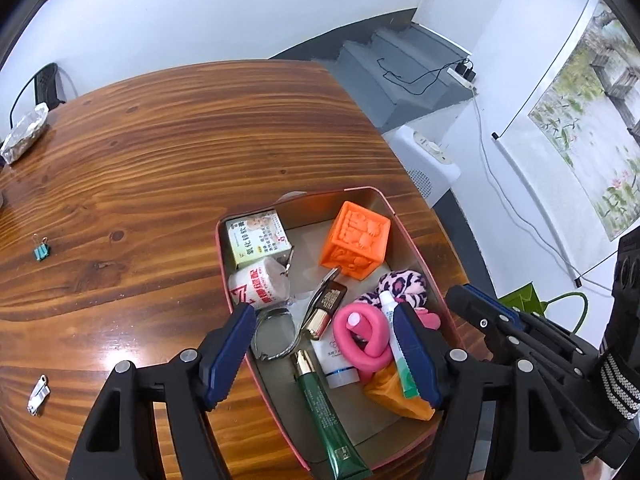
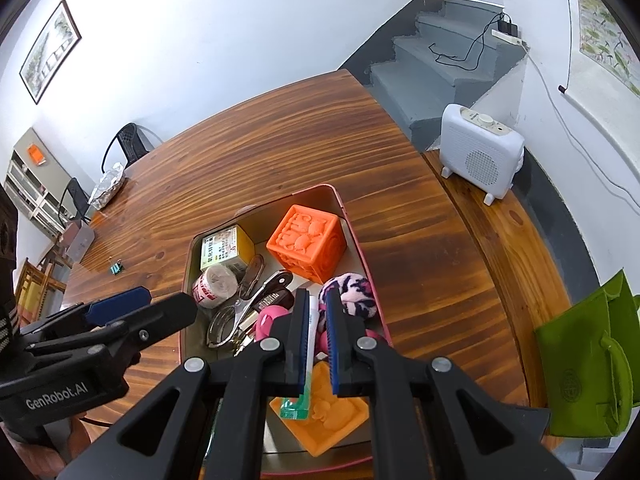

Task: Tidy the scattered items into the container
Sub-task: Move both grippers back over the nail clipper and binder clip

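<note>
Pink-walled and open-topped, the container [image 1: 219, 240] is seen in the left wrist view towards the near right corner of the wooden table [image 1: 160, 140], already crowded with an orange cube, a small box, a tape roll, tubes and a pink ring. The left gripper [image 1: 324, 320] is held over its near end with the jaws spread wide. One pad is poised over the container's left wall and the other over the contents, and nothing is pinched between them. Two things are left outside. A green binder clip [image 1: 41, 251] lies well out towards the left edge of the table, and a metal nail clipper [image 1: 38, 394] lies nearer the near edge, its long axis running slantwise from near left to far right. Both lie to the left of the open jaws, well apart from the container. The right gripper [image 1: 472, 304] is seen beyond the container's right wall, so the left hand is judged to be the nearer one for either pickup. In the right wrist view the right gripper [image 2: 317, 296] is pointed down into the container [image 2: 360, 248] with its jaws drawn nearly together. A white and green tube [image 2: 307, 372] lies beneath one finger, apparently resting on the contents rather than gripped. The binder clip [image 2: 116, 269] is seen far off beyond the left gripper [image 2: 170, 300], across the table from the closed jaws. The nail clipper cannot be found in this view.
</note>
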A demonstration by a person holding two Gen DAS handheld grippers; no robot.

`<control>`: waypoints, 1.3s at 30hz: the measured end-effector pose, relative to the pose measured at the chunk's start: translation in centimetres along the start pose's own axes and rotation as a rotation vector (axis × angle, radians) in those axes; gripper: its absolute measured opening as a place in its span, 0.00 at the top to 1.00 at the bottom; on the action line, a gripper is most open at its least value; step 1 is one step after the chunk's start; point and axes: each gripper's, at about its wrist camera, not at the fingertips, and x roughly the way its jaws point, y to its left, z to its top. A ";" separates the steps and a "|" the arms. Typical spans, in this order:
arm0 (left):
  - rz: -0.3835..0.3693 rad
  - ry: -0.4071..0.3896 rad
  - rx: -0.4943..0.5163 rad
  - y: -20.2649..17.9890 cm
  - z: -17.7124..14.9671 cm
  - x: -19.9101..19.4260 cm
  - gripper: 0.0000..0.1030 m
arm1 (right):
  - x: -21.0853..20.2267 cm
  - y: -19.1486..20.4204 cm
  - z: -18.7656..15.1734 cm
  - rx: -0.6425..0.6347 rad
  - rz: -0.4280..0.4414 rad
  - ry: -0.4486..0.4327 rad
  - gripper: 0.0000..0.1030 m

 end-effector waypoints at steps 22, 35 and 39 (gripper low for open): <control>0.145 -0.026 -0.209 12.6 -4.9 -6.1 0.29 | 2.1 11.5 -2.1 -0.164 0.131 0.066 0.58; 0.240 0.000 -0.343 22.3 -9.6 -9.1 0.29 | 4.8 19.4 -4.3 -0.239 0.181 0.144 0.58; 0.268 0.014 -0.394 25.6 -11.4 -10.0 0.29 | 5.8 21.6 -5.3 -0.257 0.183 0.175 0.58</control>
